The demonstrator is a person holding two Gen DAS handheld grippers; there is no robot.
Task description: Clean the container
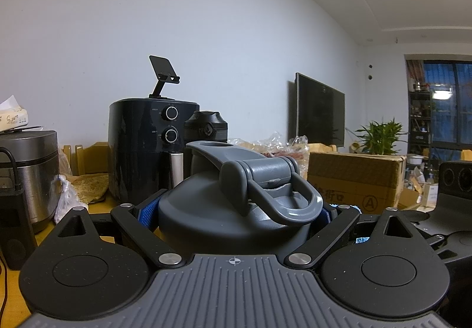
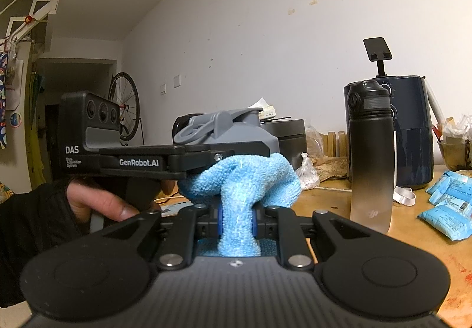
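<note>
A grey container with a flip lid and carry loop (image 1: 236, 198) sits between my left gripper's (image 1: 239, 210) blue-padded fingers, which are shut on its body just under the lid. In the right wrist view the same container (image 2: 236, 133) shows above the left gripper (image 2: 224, 155). My right gripper (image 2: 237, 220) is shut on a light blue cloth (image 2: 244, 183). The cloth bunches up against the container just below the left gripper. The container's lower body is hidden behind cloth and gripper.
A black air fryer (image 1: 147, 145) and a black-to-clear gradient bottle (image 2: 371, 157) stand on the wooden table (image 2: 419, 239). A rice cooker (image 1: 29, 168) is at left, a cardboard box (image 1: 354, 177) at right. Blue packets (image 2: 448, 204) lie on the table's right.
</note>
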